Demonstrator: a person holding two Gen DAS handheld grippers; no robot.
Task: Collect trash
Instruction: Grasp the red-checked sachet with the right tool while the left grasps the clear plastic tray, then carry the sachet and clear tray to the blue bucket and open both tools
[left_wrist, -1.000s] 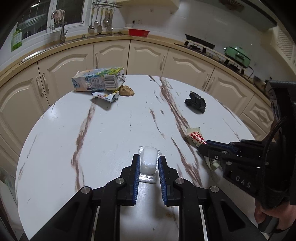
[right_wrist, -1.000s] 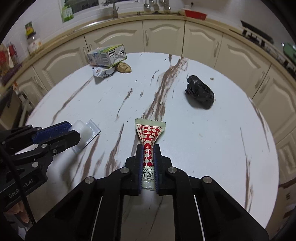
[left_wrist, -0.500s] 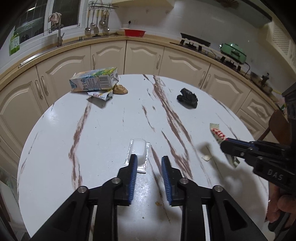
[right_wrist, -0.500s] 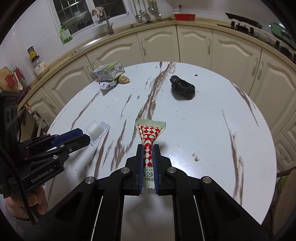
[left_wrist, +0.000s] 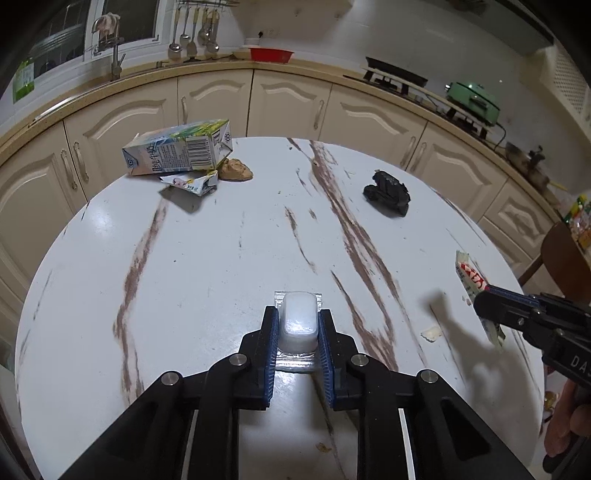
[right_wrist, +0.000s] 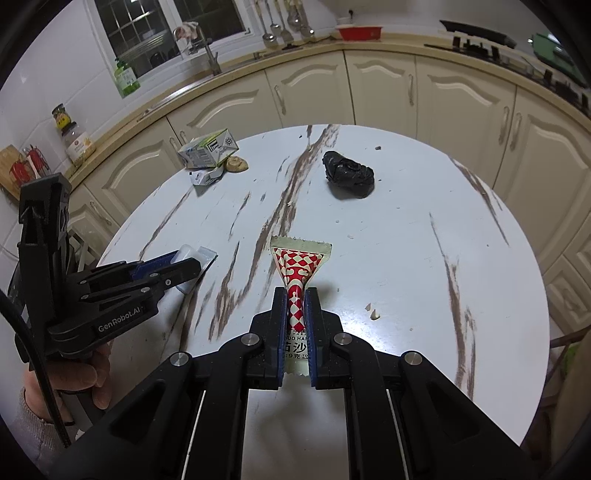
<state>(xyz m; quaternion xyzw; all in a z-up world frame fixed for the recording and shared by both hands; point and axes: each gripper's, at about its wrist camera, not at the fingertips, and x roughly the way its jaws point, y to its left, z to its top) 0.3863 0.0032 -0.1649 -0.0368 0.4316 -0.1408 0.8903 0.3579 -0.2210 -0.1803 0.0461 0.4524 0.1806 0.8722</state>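
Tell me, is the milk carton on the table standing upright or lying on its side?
Lying on its side. The milk carton rests lengthwise on the table, its long printed face showing.

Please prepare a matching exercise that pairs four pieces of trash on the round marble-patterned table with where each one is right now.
Things:
1. red-and-white checked sauce sachet
2. white cube in a clear plastic blister
3. crumpled black plastic bag
4. green-and-white milk carton

Places:
A. lying on its side at the table's far edge
B. between the left gripper's blue pads
C. lying alone on the far right of the table
D. pinched in the right gripper

Pairs: 1-D, 2-B, 3-C, 4-A
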